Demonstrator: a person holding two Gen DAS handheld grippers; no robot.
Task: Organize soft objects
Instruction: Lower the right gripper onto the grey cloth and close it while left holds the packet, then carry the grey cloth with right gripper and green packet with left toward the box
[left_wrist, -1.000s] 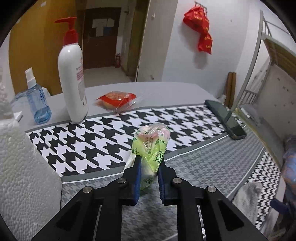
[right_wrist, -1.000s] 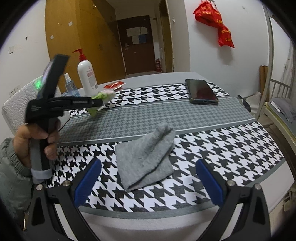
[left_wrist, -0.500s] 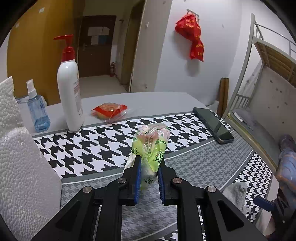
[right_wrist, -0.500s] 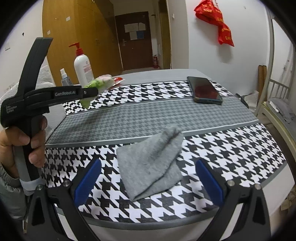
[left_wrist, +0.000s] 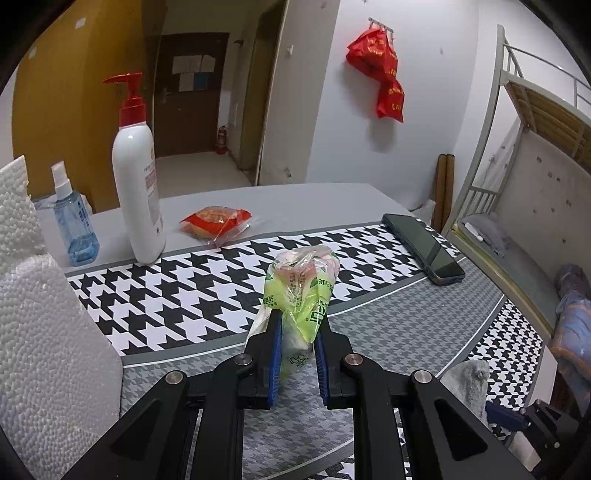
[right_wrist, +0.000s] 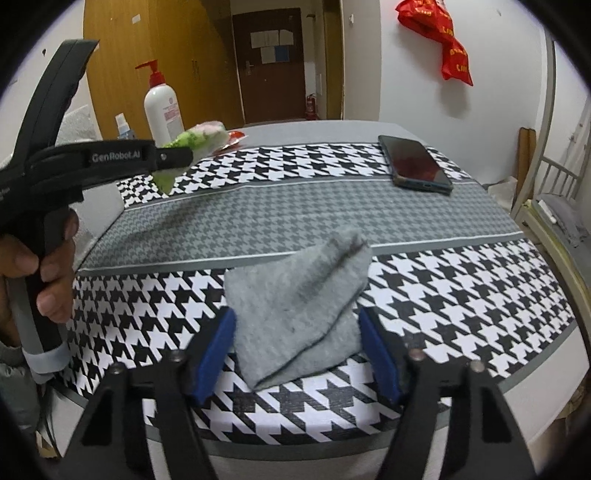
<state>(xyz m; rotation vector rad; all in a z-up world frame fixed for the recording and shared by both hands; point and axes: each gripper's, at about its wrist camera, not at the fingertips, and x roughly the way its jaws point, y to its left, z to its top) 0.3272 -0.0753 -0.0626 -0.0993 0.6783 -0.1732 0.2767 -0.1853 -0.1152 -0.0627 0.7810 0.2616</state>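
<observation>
A green plastic snack bag (left_wrist: 301, 284) is pinched between the blue pads of my left gripper (left_wrist: 297, 325), which is shut on it and holds it above the houndstooth tablecloth (left_wrist: 184, 295). The right wrist view shows that same left gripper (right_wrist: 173, 158), in a person's hand, with the bag (right_wrist: 199, 136) at its tip. A folded grey cloth (right_wrist: 295, 295) lies near the table's front edge. My right gripper (right_wrist: 297, 332) straddles its near end. The jaws are closing, the pads close to the cloth's sides but not squeezing it.
A white pump bottle (left_wrist: 136, 184), a blue spray bottle (left_wrist: 75, 229) and a red snack packet (left_wrist: 214, 221) stand at the far left. A dark phone (left_wrist: 424, 247) lies at the far right. A white foam block (left_wrist: 48, 332) borders the left side.
The right gripper's jaws have drawn in from wide apart to just outside the grey cloth. The left gripper still holds the green bag in about the same place.
</observation>
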